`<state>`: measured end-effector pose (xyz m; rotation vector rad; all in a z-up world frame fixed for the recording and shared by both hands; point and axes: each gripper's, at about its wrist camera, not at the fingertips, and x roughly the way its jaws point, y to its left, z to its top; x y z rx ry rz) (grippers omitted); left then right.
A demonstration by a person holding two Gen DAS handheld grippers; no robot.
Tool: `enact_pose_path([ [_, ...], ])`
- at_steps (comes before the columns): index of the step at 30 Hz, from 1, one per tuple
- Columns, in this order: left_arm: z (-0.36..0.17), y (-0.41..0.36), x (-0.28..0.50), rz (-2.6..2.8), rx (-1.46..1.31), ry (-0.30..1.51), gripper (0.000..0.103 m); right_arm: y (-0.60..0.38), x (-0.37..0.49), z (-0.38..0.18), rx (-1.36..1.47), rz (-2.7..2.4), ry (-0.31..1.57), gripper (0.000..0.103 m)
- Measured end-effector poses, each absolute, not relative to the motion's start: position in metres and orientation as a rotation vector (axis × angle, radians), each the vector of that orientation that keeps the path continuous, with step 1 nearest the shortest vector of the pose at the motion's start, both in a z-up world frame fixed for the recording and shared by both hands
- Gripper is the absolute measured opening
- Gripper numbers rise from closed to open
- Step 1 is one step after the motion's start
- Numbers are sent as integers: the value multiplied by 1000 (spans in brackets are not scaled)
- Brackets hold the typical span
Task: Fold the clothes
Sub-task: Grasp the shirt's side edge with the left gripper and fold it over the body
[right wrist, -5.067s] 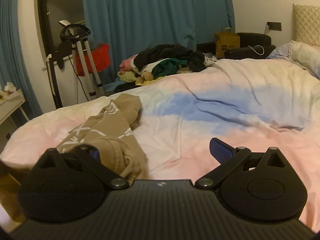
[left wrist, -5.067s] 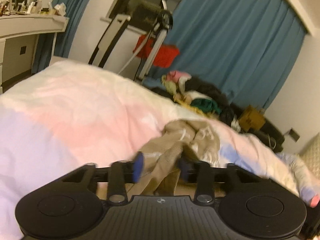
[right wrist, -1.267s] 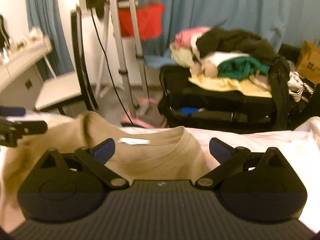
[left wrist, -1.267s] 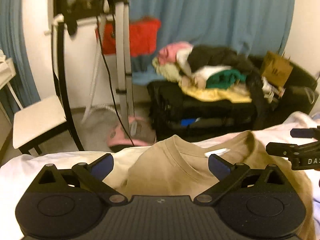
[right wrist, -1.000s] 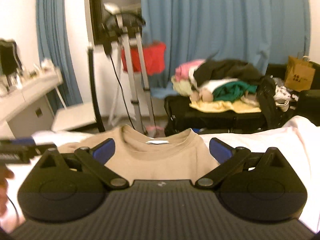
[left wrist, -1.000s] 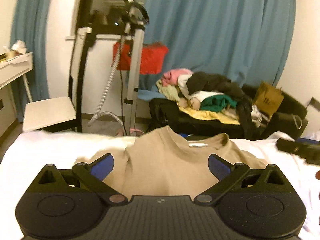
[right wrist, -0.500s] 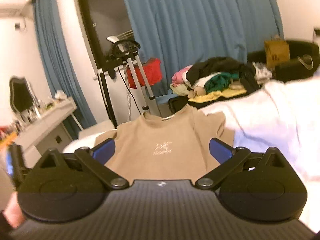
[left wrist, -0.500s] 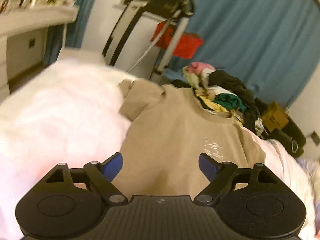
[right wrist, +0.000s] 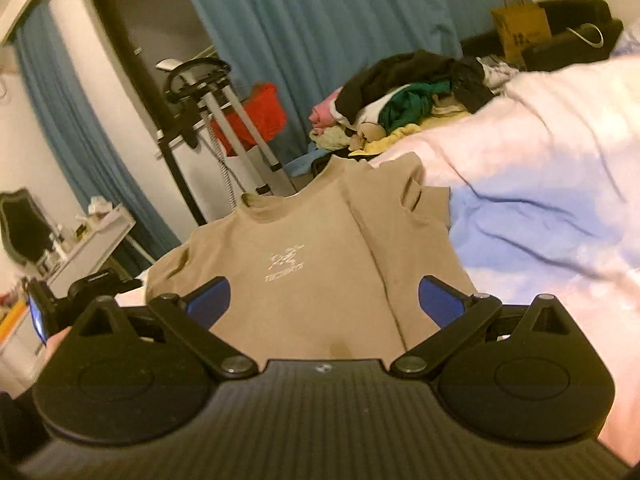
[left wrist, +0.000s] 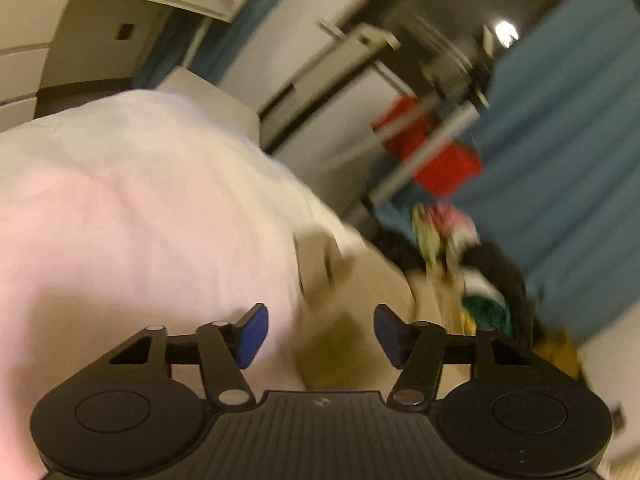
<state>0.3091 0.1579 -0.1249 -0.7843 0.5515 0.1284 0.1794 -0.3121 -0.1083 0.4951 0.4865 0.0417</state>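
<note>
So the tan T-shirt lies spread out flat on the bed, front side up with the pale print showing, its neck toward the far edge and both short sleeves out to the sides. This part, the laying out, looks done; I see no fold in it yet, so I judge that all the folding is left. The right gripper hangs over the lower part of the shirt with its jaws wide apart and nothing between them. The left gripper is at the shirt's left side; its picture is blurred. Its jaws are closing, the shirt's edge lies between the pads, but they do not press on it yet. A pile of other clothes waits behind the bed.
</note>
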Motion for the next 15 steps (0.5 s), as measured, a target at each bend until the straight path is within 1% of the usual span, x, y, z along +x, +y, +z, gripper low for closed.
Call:
enact_pose_path([
  [1,-130,165,319,141,-811,547,43,-314,187,-114,504,31,498,102],
  [2,-136,172,330,153,-838,546,39,-317,194,-120,516,24,510,102],
  [3,-141,177,340,157,-858,543,32,-319,202,-127,528,19,522,102],
  [4,-145,179,348,155,-857,545,28,-321,209,-133,541,13,536,102],
  [8,-141,167,383,74,-693,581,28,-323,229,-150,616,30,597,102],
  [10,-137,160,397,12,-652,633,28,-318,234,-152,619,51,611,102],
  [11,-135,154,401,-7,-621,665,24,-315,236,-152,609,60,616,102],
  [12,-130,148,404,-7,-558,677,5,-313,237,-150,596,65,619,102],
  [15,-107,139,414,18,-395,695,4,-310,237,-147,570,57,614,102],
])
